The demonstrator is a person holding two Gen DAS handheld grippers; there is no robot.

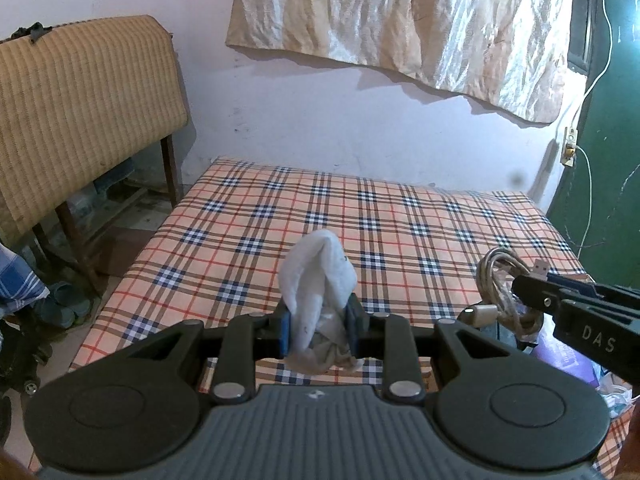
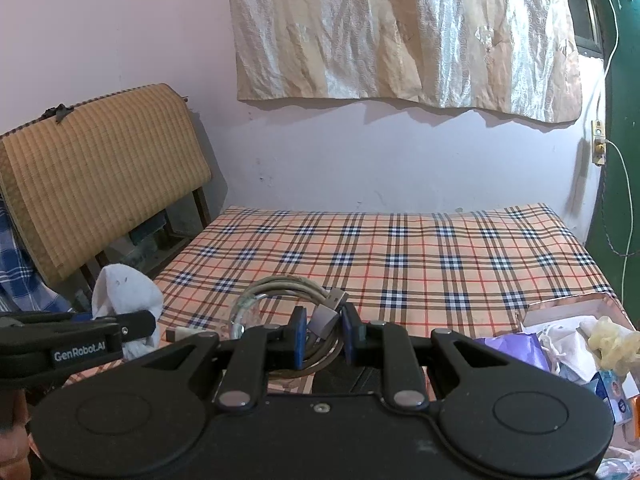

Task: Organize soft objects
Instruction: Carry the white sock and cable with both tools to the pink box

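My left gripper (image 1: 318,330) is shut on a white sock (image 1: 320,280), which sticks up between its blue pads above the plaid bed (image 1: 400,220). The sock also shows at the left of the right wrist view (image 2: 126,292). My right gripper (image 2: 324,336) is shut on a coiled grey USB cable (image 2: 280,292), held above the bed's near edge. In the left wrist view the cable (image 1: 500,284) hangs from the right gripper (image 1: 528,292) at the right.
A cardboard box (image 2: 568,308) with plastic bags and soft clutter (image 2: 608,340) sits at the near right. A chair draped with a woven mat (image 1: 80,120) stands left of the bed. A curtain (image 2: 400,32) hangs on the wall. A charger cord (image 2: 628,200) dangles at right.
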